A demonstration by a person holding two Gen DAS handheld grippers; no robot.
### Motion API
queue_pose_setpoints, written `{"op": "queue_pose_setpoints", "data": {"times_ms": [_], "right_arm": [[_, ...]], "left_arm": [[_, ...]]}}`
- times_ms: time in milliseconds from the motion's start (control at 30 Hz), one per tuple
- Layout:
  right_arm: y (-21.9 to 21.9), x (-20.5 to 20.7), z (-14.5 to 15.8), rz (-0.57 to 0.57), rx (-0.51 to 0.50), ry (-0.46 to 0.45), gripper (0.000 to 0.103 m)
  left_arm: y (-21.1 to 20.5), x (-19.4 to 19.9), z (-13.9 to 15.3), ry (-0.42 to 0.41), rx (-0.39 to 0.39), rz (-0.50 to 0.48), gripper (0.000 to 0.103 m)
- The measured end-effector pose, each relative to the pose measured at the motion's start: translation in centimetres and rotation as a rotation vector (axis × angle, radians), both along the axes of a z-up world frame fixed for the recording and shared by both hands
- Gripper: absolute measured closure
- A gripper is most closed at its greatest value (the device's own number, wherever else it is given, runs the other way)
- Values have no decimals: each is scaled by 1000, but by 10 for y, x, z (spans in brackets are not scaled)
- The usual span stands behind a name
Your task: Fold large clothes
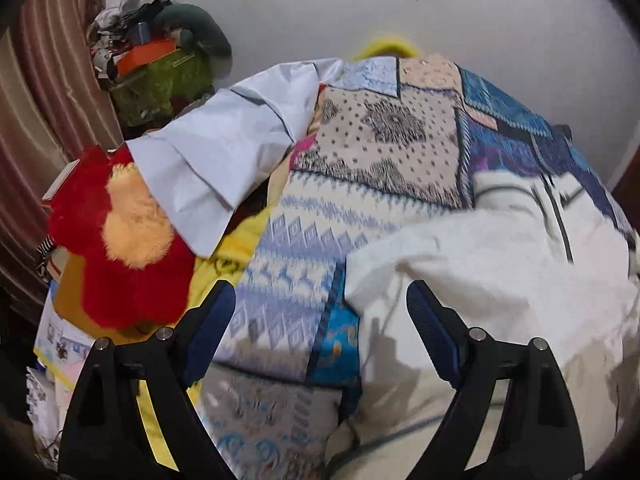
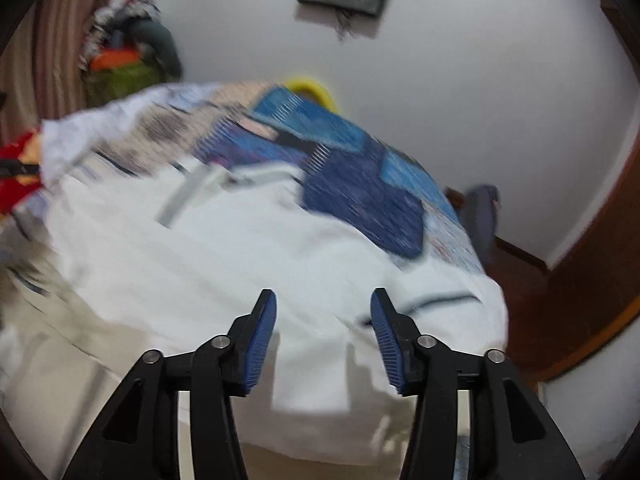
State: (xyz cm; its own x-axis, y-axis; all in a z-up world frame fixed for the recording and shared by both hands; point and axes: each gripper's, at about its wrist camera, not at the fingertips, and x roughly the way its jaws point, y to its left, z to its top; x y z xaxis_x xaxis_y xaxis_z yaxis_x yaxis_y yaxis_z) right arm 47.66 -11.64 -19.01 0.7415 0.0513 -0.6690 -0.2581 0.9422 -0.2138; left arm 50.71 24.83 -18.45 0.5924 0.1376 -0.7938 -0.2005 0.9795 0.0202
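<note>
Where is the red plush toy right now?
In the left wrist view the red plush toy lies at the left, beside the patchwork bedspread, partly under a pale blue garment; the right wrist view shows only its edge.

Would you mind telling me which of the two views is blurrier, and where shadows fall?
The right wrist view is heavily motion-smeared across the patchwork bedcover and white garment; the left wrist view is sharper, blurring only toward its right edge. In both, the open right gripper and left gripper cast finger shadows on the garment.
</note>
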Motion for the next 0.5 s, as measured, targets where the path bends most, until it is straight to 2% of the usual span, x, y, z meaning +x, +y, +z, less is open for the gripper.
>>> {"op": "queue_pose_setpoints", "data": {"times_ms": [67, 100, 200, 267, 433, 500], "right_arm": [[21, -4, 6, 54, 34, 1, 12], [34, -7, 7, 85, 57, -6, 8], [69, -13, -1, 146, 58, 7, 6], [96, -11, -17, 176, 38, 53, 6], [130, -1, -70, 209, -5, 227, 6], [129, 1, -87, 195, -38, 275, 6]], "left_arm": [[-7, -10, -6, 14, -4, -35, 15], [-11, -14, -12, 23, -14, -49, 15], [-27, -24, -33, 64, -53, -93, 15], [-43, -27, -56, 117, -45, -125, 15], [-65, -35, -108, 234, 111, -158, 15], [-68, -46, -115, 209, 164, -185, 15]]}}
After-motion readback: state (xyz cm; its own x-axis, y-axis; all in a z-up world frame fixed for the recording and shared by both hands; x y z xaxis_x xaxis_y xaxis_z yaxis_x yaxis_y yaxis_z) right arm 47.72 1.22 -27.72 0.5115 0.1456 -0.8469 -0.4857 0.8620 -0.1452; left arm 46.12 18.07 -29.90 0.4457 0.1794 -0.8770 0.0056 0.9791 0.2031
